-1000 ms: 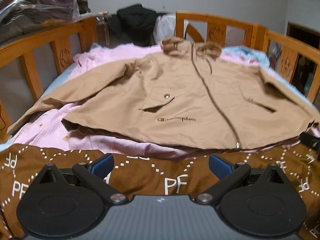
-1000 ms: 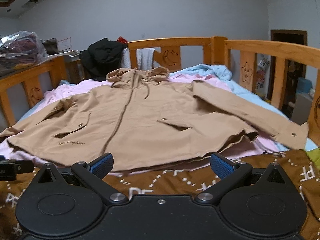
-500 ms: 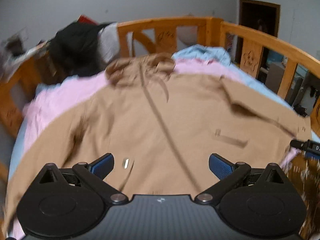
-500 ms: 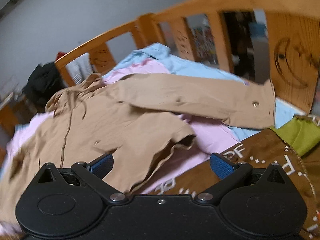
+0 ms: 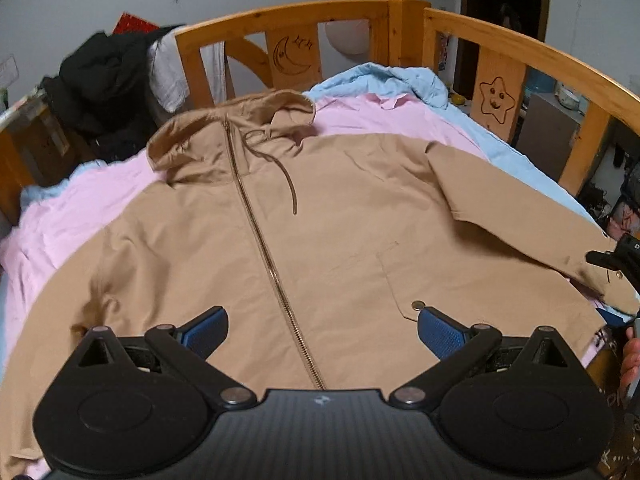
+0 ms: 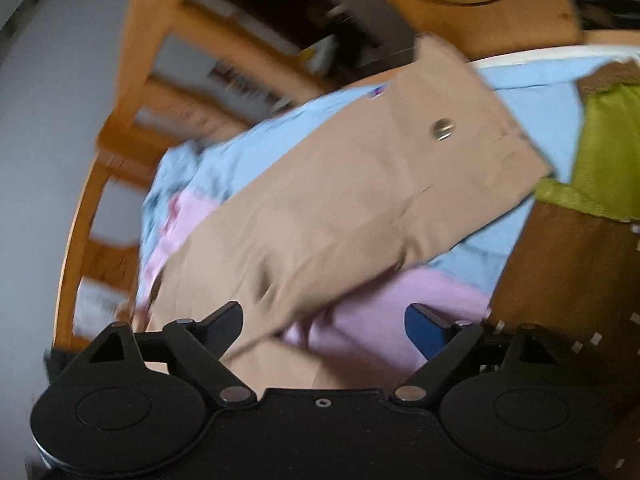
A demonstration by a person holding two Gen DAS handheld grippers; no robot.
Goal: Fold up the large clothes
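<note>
A tan hooded jacket [image 5: 320,220] lies spread face up on the bed, zip closed, hood toward the headboard. My left gripper [image 5: 322,330] hovers open above its lower front, nothing between the fingers. In the right wrist view the jacket's sleeve [image 6: 340,200] with a metal snap [image 6: 441,129] near the cuff runs diagonally. My right gripper [image 6: 324,326] is rolled over the sleeve's lower edge, jaws closing, with sleeve cloth between them but the pads not pressing it. The right gripper's tip [image 5: 618,254] shows by the cuff in the left wrist view.
Pink [image 5: 72,216] and light blue [image 5: 400,80] garments lie under the jacket. A wooden bed rail [image 5: 500,40] surrounds the bed. Black clothes [image 5: 104,84] are piled at the back left. A brown patterned blanket [image 6: 560,280] and green cloth [image 6: 608,148] lie beside the cuff.
Both grippers swept forward from the blanket onto the jacket. The left now looks along the zip; the right rolled sharply and came down at the sleeve, its jaws narrowing slightly.
</note>
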